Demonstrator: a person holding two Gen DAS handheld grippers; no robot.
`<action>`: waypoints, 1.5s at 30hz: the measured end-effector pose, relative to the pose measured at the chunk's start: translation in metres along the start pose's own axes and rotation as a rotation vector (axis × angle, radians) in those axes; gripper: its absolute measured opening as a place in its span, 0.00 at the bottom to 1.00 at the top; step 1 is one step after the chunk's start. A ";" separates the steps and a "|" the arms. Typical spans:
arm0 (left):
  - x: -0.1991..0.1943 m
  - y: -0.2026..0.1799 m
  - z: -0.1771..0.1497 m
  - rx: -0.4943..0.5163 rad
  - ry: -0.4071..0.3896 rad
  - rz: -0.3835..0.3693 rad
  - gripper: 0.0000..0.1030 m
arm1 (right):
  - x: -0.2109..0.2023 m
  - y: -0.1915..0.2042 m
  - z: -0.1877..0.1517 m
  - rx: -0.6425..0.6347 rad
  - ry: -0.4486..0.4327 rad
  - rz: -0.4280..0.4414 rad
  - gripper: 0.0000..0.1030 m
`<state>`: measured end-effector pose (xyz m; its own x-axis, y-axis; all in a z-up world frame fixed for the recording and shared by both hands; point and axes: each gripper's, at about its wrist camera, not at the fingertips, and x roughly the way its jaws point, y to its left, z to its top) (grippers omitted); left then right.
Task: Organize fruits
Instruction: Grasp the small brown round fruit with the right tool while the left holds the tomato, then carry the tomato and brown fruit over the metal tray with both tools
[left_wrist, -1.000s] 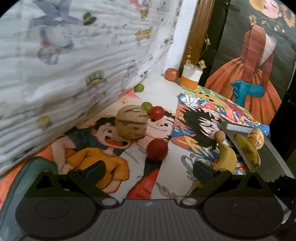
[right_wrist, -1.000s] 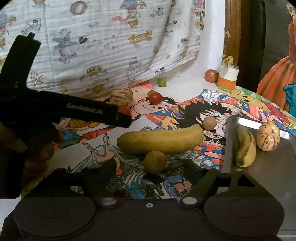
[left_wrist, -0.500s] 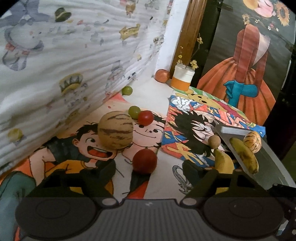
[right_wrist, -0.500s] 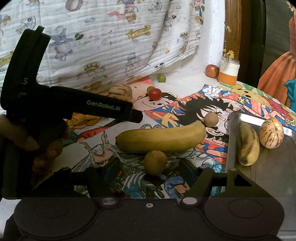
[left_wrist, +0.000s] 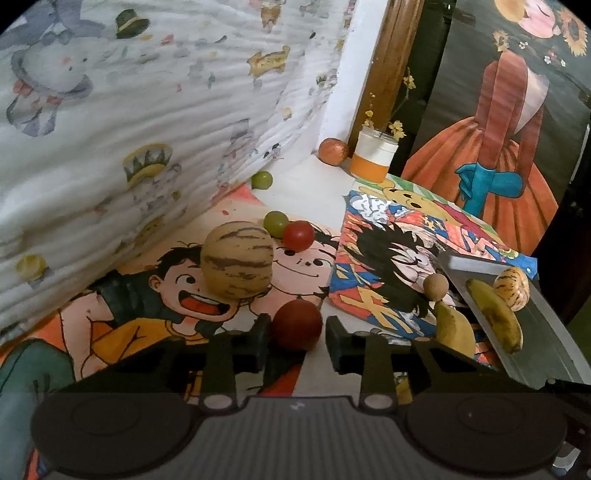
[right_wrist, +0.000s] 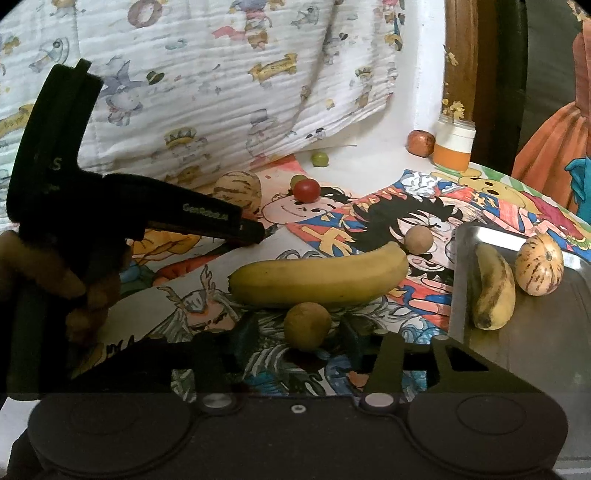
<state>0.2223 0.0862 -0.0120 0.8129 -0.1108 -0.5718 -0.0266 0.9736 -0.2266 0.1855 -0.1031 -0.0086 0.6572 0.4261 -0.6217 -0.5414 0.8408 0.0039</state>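
Note:
In the left wrist view my left gripper (left_wrist: 297, 338) is open, its fingers on either side of a dark red round fruit (left_wrist: 297, 324) on the cartoon cloth; the left finger touches it, a small gap shows at the right. A striped melon (left_wrist: 237, 260) lies just beyond. In the right wrist view my right gripper (right_wrist: 300, 338) is open around a small brown-green round fruit (right_wrist: 307, 325), with a yellow banana (right_wrist: 317, 280) behind it. The metal tray (right_wrist: 535, 332) at right holds a spotted banana (right_wrist: 493, 288) and a striped melon (right_wrist: 539, 265). The left gripper (right_wrist: 251, 232) shows at left.
A red tomato (left_wrist: 298, 236) and a green fruit (left_wrist: 275, 223) lie behind the melon, another green fruit (left_wrist: 261, 180) by the quilt. A small brown ball (right_wrist: 417, 240) sits near the tray's corner. An orange-white jar (left_wrist: 373, 157) and a red-brown fruit (left_wrist: 333, 151) stand at the back.
My left gripper has moved forward and down to the dark red fruit and its fingers have narrowed around it. My right gripper has narrowed around the small brown-green fruit.

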 end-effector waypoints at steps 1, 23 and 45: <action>0.000 0.000 0.000 -0.003 0.000 -0.002 0.32 | 0.000 0.000 0.000 0.003 0.000 0.000 0.46; -0.029 -0.012 -0.018 -0.019 0.005 -0.002 0.31 | -0.021 -0.009 -0.009 0.061 -0.037 0.006 0.28; -0.052 -0.111 -0.024 0.026 -0.022 -0.127 0.31 | -0.089 -0.119 -0.021 0.123 -0.153 -0.168 0.28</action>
<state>0.1688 -0.0210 0.0244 0.8213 -0.2293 -0.5223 0.0923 0.9570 -0.2750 0.1801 -0.2479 0.0303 0.8096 0.3145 -0.4957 -0.3559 0.9345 0.0116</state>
